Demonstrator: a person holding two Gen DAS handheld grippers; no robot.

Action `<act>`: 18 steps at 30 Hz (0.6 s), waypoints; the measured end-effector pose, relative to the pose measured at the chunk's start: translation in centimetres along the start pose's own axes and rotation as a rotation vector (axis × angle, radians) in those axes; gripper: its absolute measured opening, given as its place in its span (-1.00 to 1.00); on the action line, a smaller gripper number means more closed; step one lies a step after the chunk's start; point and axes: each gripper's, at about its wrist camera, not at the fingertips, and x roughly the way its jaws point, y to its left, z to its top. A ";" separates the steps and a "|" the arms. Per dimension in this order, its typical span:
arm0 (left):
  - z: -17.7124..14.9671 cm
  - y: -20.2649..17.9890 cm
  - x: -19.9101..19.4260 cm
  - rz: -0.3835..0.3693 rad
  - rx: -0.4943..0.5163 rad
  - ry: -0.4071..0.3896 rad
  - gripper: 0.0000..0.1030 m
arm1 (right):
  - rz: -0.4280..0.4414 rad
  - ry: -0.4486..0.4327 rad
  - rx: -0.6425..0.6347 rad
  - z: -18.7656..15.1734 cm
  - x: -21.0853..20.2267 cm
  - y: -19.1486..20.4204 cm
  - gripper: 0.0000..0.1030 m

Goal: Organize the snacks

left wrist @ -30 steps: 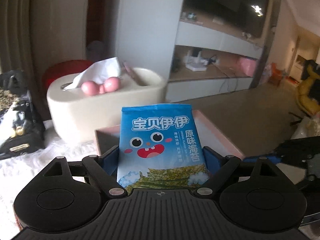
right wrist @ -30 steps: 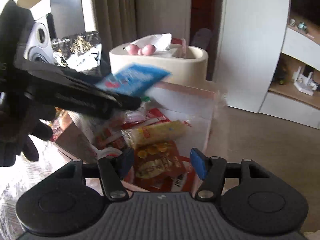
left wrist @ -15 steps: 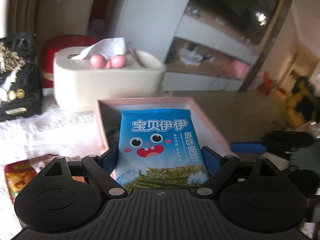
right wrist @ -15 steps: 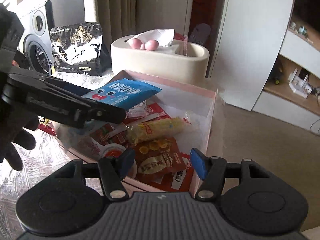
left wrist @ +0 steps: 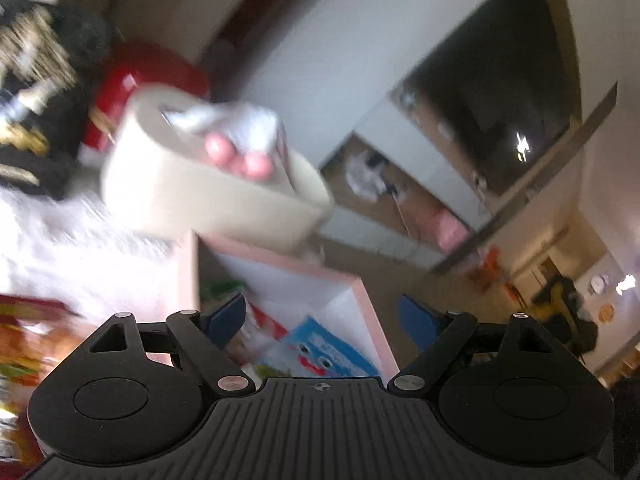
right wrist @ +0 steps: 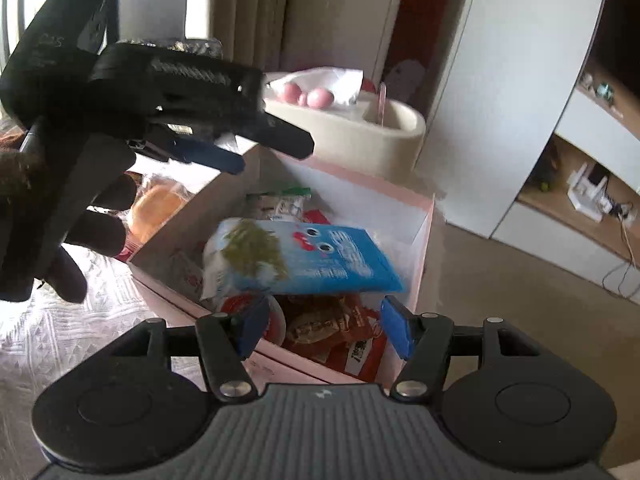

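Snacks fill the pink box (right wrist: 420, 236): left gripper (right wrist: 260, 152), at ten o'clock in the right wrist view, has just narrowed its fingers slightly, spread and empty; blue seaweed packet (right wrist: 312, 260) lies atop the pile; right gripper (right wrist: 320, 324), six o'clock, fingers apart, empty.

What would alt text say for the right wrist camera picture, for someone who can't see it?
A blue seaweed snack packet lies on other snacks in a pink box, between two handheld grippers with nothing in their jaws: the right gripper below, the left gripper above. A cream tissue holder stands behind.
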 end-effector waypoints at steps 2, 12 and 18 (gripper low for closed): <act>-0.1 0.8 -2.3 0.054 0.021 -0.049 0.72 | 0.012 -0.012 0.015 0.0 -0.3 -0.2 0.21; -5.0 9.8 -13.5 0.423 -0.017 -0.179 0.72 | 0.240 -0.107 0.087 5.3 -0.2 4.1 0.21; -9.1 12.3 -14.3 0.414 -0.019 -0.130 0.71 | 0.320 0.027 -0.058 10.0 5.3 11.9 0.21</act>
